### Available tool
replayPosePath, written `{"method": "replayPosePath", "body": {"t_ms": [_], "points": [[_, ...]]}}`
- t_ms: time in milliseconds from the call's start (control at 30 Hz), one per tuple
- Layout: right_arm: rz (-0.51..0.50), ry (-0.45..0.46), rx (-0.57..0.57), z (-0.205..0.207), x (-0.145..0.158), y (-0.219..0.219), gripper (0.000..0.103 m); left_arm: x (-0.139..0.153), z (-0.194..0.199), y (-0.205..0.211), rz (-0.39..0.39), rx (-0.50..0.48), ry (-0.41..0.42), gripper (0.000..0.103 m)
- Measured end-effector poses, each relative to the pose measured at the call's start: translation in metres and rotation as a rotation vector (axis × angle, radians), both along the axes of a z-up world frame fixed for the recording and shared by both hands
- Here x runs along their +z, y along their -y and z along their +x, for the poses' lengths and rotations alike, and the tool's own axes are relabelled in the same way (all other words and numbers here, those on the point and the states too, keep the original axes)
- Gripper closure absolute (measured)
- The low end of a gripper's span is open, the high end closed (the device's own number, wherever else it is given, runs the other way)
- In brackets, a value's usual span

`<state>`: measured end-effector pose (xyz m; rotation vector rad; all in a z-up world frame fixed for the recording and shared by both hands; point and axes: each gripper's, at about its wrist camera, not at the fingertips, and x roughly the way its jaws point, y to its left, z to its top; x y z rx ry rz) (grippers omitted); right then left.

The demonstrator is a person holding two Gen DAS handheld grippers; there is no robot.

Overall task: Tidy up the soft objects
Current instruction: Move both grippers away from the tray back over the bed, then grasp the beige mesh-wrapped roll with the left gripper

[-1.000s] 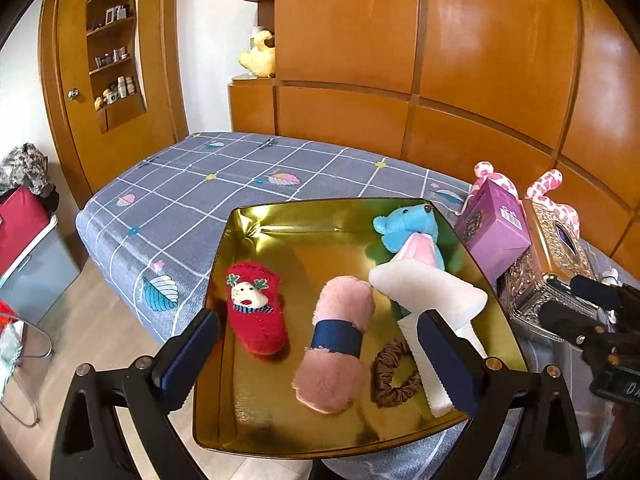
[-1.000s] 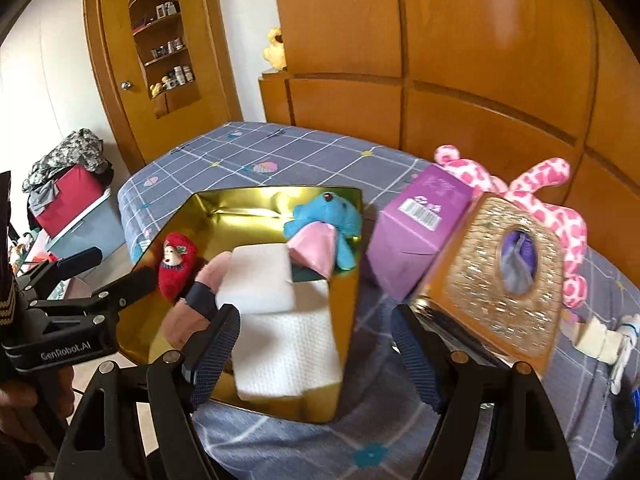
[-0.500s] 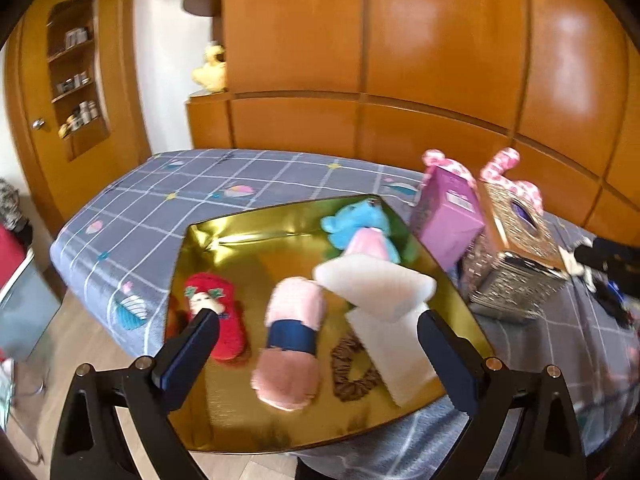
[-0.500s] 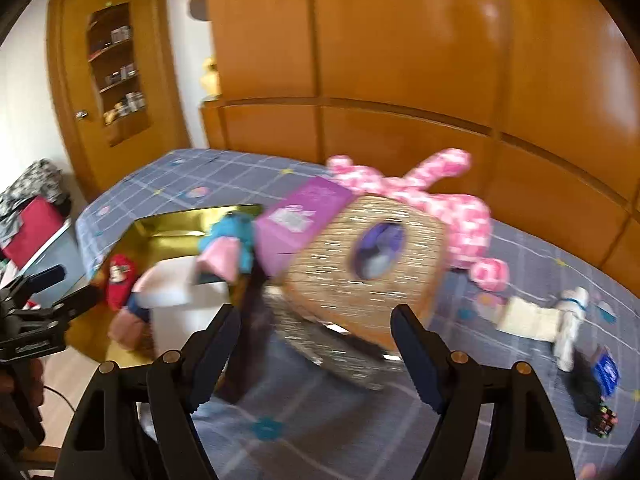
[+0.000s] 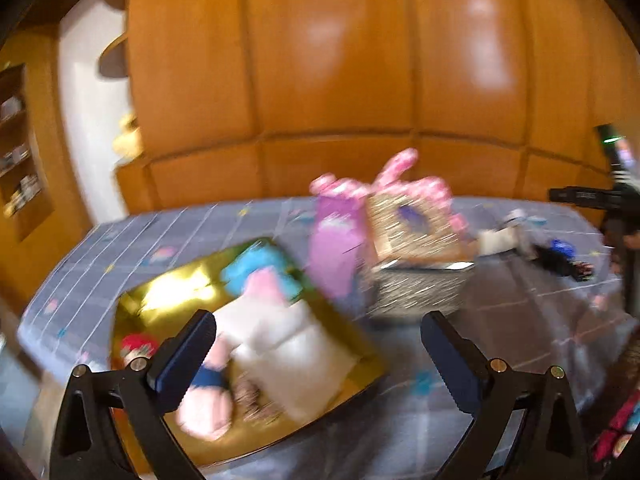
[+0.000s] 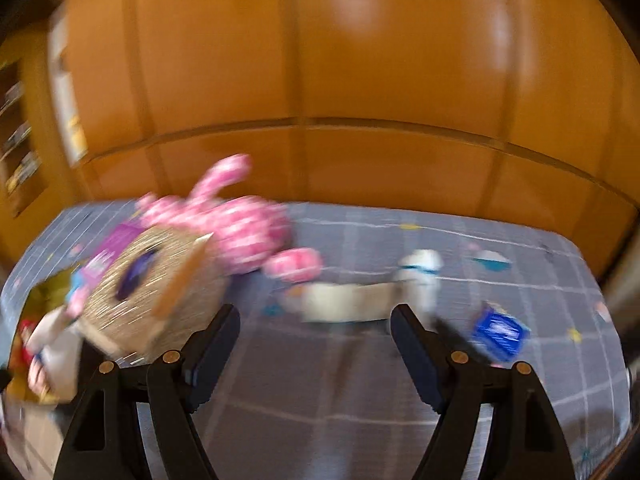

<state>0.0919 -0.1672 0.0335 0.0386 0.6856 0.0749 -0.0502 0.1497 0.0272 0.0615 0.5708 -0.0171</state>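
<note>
While blur leaves every label unreadable, both hand-held grippers, left (image 5: 318,350) and right (image 6: 315,344), gape empty.

Checked bed (image 6: 360,392), gold tray (image 5: 168,292), glittery box (image 6: 160,300)

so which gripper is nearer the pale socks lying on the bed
Right. The right gripper is open just short of the pale socks, facing them. The left gripper is open over the gold tray's edge, and the socks lie far off to its right.
</note>
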Motion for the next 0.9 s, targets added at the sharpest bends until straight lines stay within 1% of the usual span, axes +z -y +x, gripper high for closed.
{"method": "replayPosePath", "body": {"t_ms": [67, 100, 133, 233, 300, 367, 433, 533, 600, 633, 700, 800, 900], "points": [[0.003, 0.018, -0.106, 0.005, 0.001, 0.033, 0.024, 0.003, 0.004, 0.014, -0.026, -0.068, 0.002, 0.0], [0.0, 0.025, -0.15, 0.009, 0.001, 0.047, 0.024, 0.004, 0.007, 0.025, -0.048, -0.132, -0.008, 0.0], [-0.001, 0.03, -0.185, 0.012, -0.001, 0.06, 0.024, 0.005, 0.01, 0.031, -0.056, -0.16, -0.015, 0.0], [0.0, 0.018, -0.292, 0.023, -0.01, 0.099, 0.024, 0.007, 0.018, 0.06, -0.097, -0.277, -0.027, 0.0], [0.005, -0.004, -0.348, 0.028, -0.021, 0.121, 0.024, 0.007, 0.025, 0.076, -0.118, -0.328, -0.035, 0.0], [0.036, -0.021, -0.403, 0.027, -0.032, 0.138, 0.024, 0.005, 0.037, 0.097, -0.11, -0.353, -0.073, 0.0], [0.128, -0.07, -0.438, 0.029, -0.04, 0.157, 0.024, 0.001, 0.05, 0.114, -0.103, -0.363, -0.127, 0.0], [0.227, -0.074, -0.491, 0.022, -0.044, 0.177, 0.024, -0.008, 0.073, 0.136, -0.128, -0.348, -0.177, 0.0], [0.3, -0.084, -0.51, 0.018, -0.047, 0.187, 0.024, -0.013, 0.087, 0.151, -0.157, -0.348, -0.205, 0.0], [0.331, -0.087, -0.515, 0.017, -0.048, 0.191, 0.024, -0.015, 0.092, 0.156, -0.158, -0.345, -0.214, 0.0], [0.385, -0.09, -0.544, 0.013, -0.051, 0.2, 0.024, -0.02, 0.101, 0.169, -0.134, -0.339, -0.231, 0.0], [0.459, -0.074, -0.622, 0.003, -0.054, 0.215, 0.024, -0.028, 0.114, 0.185, -0.066, -0.32, -0.251, 0.0], [0.564, -0.11, -0.655, 0.001, -0.069, 0.23, 0.024, -0.036, 0.132, 0.199, -0.032, -0.307, -0.287, 0.0]]}}
